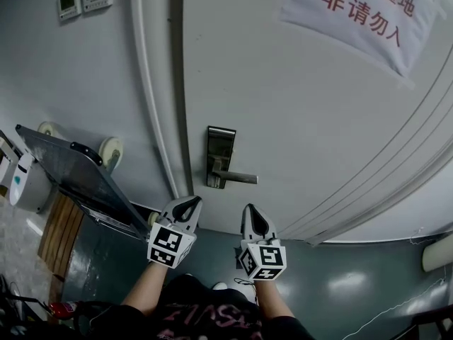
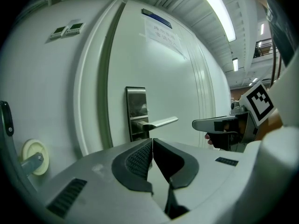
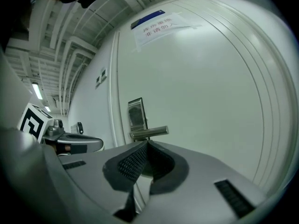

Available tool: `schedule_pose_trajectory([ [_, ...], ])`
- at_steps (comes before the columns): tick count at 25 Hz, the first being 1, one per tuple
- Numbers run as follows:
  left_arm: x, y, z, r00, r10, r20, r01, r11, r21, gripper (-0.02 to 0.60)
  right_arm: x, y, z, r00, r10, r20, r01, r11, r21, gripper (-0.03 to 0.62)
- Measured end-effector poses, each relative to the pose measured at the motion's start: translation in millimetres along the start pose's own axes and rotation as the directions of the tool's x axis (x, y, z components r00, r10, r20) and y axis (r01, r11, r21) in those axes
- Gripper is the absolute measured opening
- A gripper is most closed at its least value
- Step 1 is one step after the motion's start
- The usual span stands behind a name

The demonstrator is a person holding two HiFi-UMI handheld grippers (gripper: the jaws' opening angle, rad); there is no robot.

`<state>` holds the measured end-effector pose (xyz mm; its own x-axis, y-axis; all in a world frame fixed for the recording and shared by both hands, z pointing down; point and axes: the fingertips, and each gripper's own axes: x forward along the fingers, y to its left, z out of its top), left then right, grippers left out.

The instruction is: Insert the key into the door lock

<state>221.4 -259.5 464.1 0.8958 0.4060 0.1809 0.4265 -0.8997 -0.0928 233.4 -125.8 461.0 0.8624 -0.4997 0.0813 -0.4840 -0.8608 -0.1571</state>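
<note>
Head view: the door lock (image 1: 220, 156), a tall rectangular plate of brushed metal with a lever handle (image 1: 237, 178) pointing right, sits near the left edge of a white door (image 1: 304, 119). A paper notice (image 1: 357, 9) in red characters hangs higher up, to the right. Two forearms rise side by side from the lower edge. The left gripper (image 1: 190, 202) and right gripper (image 1: 249, 210) point toward the door, near the lock but apart from it. Gripper views: each pair of jaws is pressed together, with nothing between.

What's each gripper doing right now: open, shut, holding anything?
Left gripper: jaws shut, nothing visible between them.
Right gripper: jaws shut, nothing visible between them.
</note>
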Motion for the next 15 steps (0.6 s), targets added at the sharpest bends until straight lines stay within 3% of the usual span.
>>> schedule_pose_trajectory([
  [15, -2.3, -26.3, 7.8, 0.999, 0.036, 0.023, -0.036, 0.999, 0.020, 0.014, -16.2, -12.6, 1.1, 0.999, 0.037, 0.032, -0.037, 0.999, -0.003, 0.061],
])
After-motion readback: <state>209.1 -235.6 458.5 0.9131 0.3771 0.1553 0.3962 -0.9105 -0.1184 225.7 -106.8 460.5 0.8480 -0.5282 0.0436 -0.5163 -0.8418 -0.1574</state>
